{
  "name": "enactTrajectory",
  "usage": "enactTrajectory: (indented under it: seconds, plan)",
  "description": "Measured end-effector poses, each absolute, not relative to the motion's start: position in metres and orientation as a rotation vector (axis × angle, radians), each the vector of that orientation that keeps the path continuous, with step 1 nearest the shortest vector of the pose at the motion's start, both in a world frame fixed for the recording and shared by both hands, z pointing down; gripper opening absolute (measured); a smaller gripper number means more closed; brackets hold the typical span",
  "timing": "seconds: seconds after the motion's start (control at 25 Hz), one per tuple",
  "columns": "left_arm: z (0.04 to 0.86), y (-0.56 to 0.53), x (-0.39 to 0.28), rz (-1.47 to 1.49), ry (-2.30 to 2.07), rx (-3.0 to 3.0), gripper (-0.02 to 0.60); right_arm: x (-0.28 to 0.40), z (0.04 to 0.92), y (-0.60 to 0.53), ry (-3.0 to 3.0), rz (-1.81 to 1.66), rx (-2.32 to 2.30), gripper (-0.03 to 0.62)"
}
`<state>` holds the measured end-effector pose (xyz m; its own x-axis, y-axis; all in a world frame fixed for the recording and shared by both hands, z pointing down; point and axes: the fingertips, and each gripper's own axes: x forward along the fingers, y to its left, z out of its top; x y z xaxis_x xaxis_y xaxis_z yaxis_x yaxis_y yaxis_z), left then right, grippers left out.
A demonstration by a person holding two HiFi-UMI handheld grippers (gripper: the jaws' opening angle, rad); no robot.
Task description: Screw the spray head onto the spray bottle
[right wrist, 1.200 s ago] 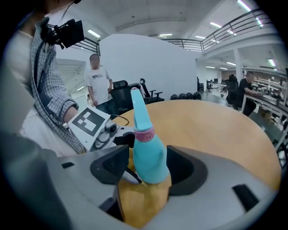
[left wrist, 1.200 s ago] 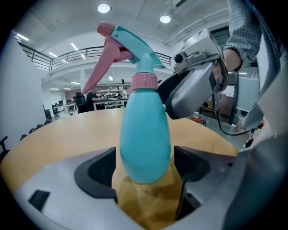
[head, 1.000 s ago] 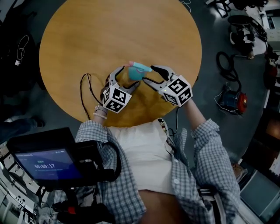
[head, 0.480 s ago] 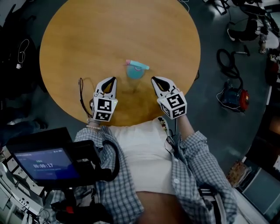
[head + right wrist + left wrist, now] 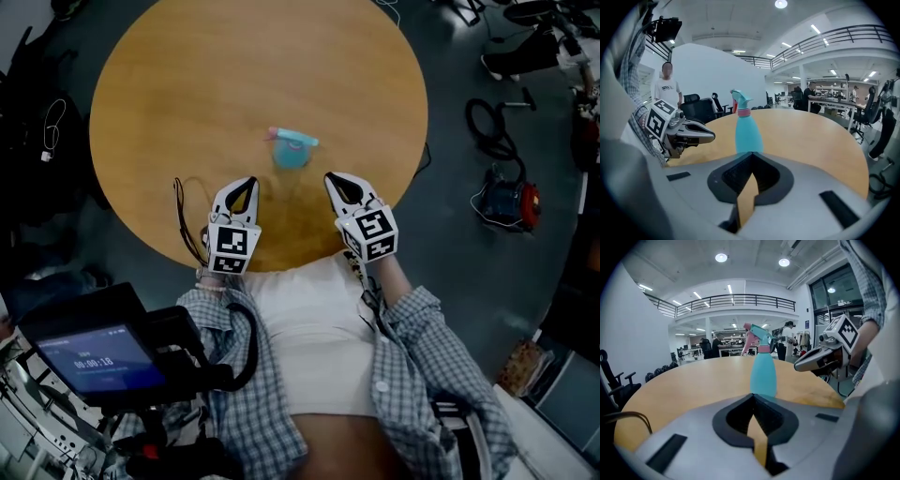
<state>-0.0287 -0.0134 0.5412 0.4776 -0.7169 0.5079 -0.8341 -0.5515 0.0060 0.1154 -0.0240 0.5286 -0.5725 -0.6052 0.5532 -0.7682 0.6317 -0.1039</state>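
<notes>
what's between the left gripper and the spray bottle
Nothing but bare table, seen in the head view: the left gripper sits short of the spray bottle with only wood between.

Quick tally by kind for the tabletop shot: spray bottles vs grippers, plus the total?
Spray bottle, standing on the table: 1
Grippers, left gripper and right gripper: 2
Total: 3

The spray bottle (image 5: pixel 292 156) stands on the table (image 5: pixel 187 84), toward the person's edge, with the spray head (image 5: pixel 293 141) on top. The left gripper (image 5: pixel 247 182) is to its left and the right gripper (image 5: pixel 331 178) to its right (both nearer the person, apart from it).
</notes>
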Motion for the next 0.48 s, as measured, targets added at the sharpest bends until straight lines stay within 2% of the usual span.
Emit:
enactTrajectory:
  seconds: [0.48]
  plan:
    - [0.5457,-0.0132,-0.0263,0.663,-1.325,2.463,0.006,0.1121,0.5302,-0.0180,-2.371,0.433,1.016,-0.006]
